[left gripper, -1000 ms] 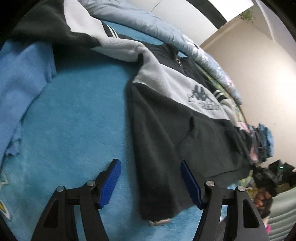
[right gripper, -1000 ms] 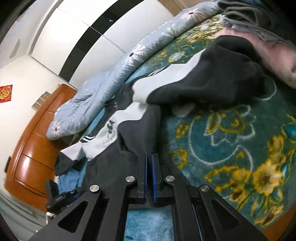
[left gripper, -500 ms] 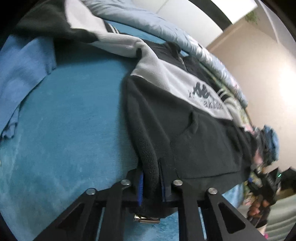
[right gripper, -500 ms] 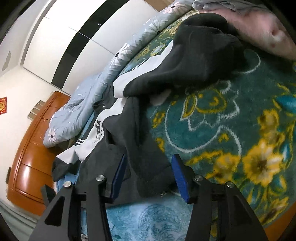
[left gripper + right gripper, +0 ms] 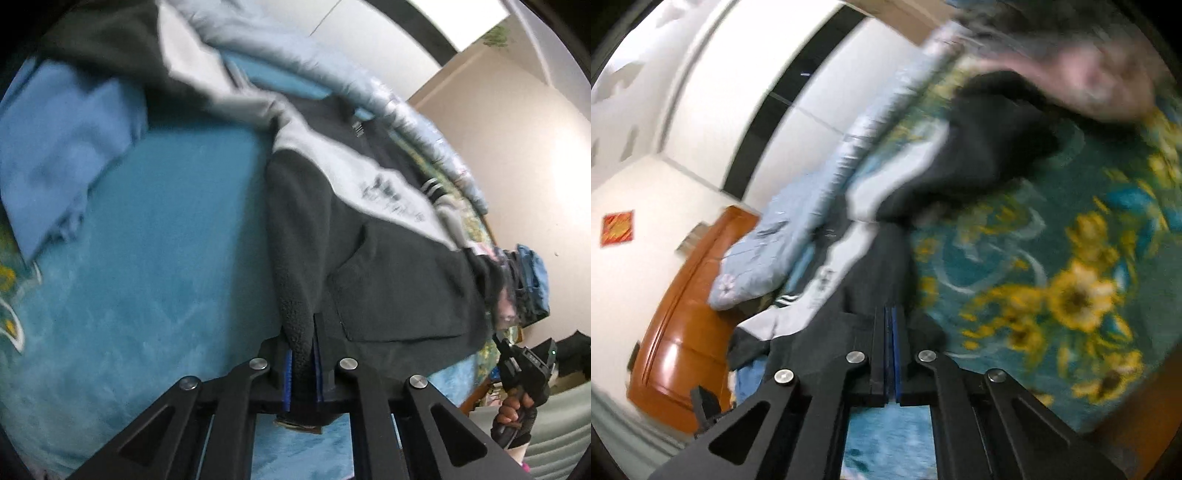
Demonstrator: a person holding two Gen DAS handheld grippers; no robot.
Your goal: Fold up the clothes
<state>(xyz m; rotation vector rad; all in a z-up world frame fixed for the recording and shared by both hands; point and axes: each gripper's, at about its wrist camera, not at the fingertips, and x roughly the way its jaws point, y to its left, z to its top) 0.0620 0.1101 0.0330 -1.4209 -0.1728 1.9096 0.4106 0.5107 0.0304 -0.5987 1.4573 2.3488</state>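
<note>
Far left of the left wrist view: a light blue cloth (image 5: pixel 62 147) lying rumpled on the teal blanket (image 5: pixel 166 258). At centre, a black and grey fleece jacket (image 5: pixel 388 266) spread across that blanket, grey chest band with a blurred dark logo running toward the upper left, a patch pocket on the black lower part. Low centre, the left gripper (image 5: pixel 302 365) clenched on the jacket's thick bottom hem, blue pads pressed against a fold of black fleece. Beyond the jacket, a pale blue quilt (image 5: pixel 388 99) bunched along the far edge. At the right rim, a person's hand (image 5: pixel 511 410) wrapped round the handle of the other gripper.

Left in the right wrist view: an orange-brown wooden headboard (image 5: pixel 683 332), then the pale quilt (image 5: pixel 783 236). At centre, the jacket (image 5: pixel 871 280) stretching away, one sleeve thrown over the flowered part of the blanket (image 5: pixel 1052 266). Low centre, the right gripper (image 5: pixel 892 343) closed tight, black fleece bunched around its tips; cloth pinched between the pads probable but cannot be told for certain. Upper right, blurred grey and pink clothing (image 5: pixel 1089 66).
</note>
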